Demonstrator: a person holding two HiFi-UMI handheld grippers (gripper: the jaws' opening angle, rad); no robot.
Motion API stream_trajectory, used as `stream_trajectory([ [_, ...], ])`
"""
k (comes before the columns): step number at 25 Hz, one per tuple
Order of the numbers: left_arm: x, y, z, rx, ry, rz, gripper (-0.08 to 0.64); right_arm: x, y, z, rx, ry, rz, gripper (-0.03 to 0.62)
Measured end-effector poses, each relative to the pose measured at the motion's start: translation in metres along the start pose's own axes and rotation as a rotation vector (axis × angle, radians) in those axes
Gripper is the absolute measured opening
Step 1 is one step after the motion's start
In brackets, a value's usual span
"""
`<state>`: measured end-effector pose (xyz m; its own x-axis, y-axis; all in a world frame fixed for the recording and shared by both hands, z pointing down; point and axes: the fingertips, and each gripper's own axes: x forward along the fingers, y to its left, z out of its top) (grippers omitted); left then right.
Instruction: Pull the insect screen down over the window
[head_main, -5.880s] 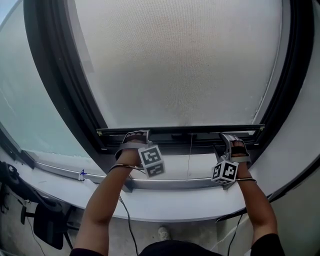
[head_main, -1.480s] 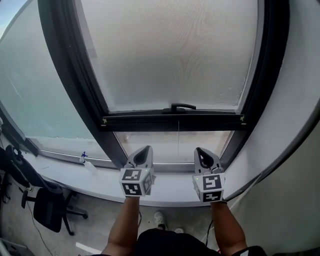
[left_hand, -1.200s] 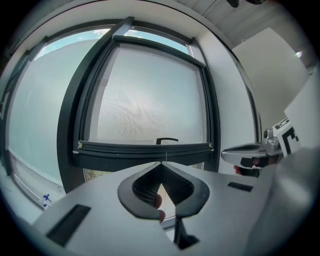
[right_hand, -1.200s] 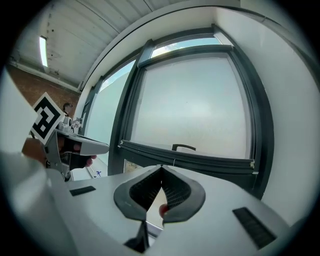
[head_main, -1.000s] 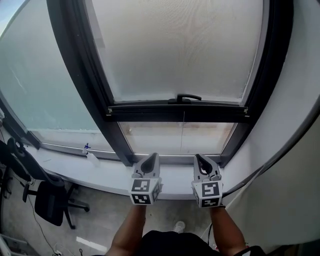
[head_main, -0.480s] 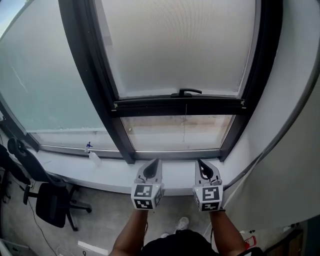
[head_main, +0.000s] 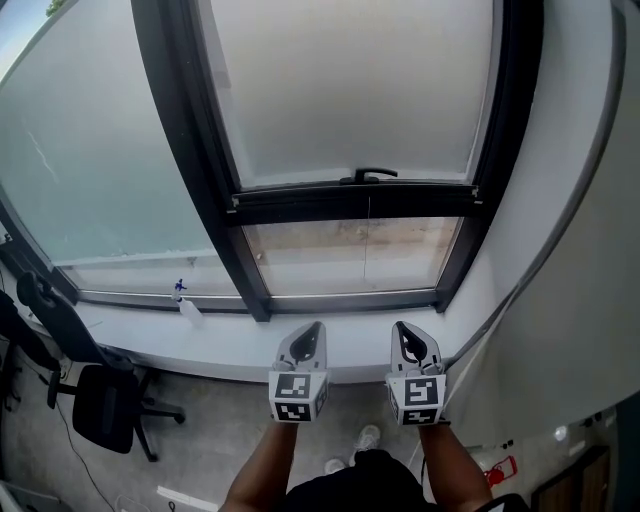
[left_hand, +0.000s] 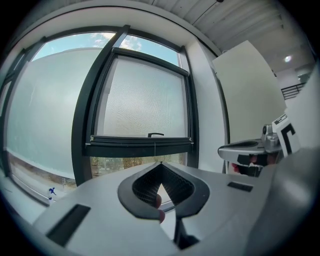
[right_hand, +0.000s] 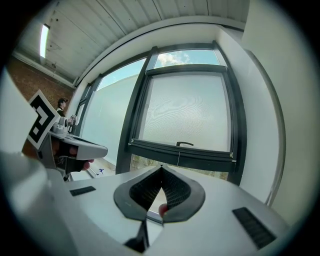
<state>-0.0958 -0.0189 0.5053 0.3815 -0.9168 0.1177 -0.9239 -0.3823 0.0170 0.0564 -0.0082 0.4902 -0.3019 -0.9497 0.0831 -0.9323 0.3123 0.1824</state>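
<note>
Insect screen covers most of the dark-framed window, its pale mesh ending at a black bottom bar that lies level across the opening; taking that bar as the landmark, a small black handle sits on its top edge near the middle, a thin cord hangs straight down from it, and beneath it a strip of glass stays uncovered down to the lower frame member, with brownish ground showing through. Below the bar and nearer the person, the white sill runs across, with a small spray bottle on it below and well to the left of the bar. The left gripper and the right gripper are held side by side well below the bar, clear of the sill's near edge, both pointing toward the window and touching nothing. In the left gripper view the jaws meet at the tips with nothing between them, and the right gripper view shows the same: closed and empty. A black office chair stands on the floor far below and left of the bar
</note>
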Motion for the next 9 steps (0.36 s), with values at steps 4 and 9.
stream_trajectory([
  [4, -0.015, -0.009, -0.002, 0.018, -0.017, 0.005, 0.003, -0.017, 0.003, -0.005, -0.002, -0.01, -0.016, 0.005],
  [9, -0.03, -0.022, -0.001, 0.043, -0.039, 0.019, 0.003, -0.035, 0.003, -0.004, 0.004, -0.035, -0.026, 0.005],
])
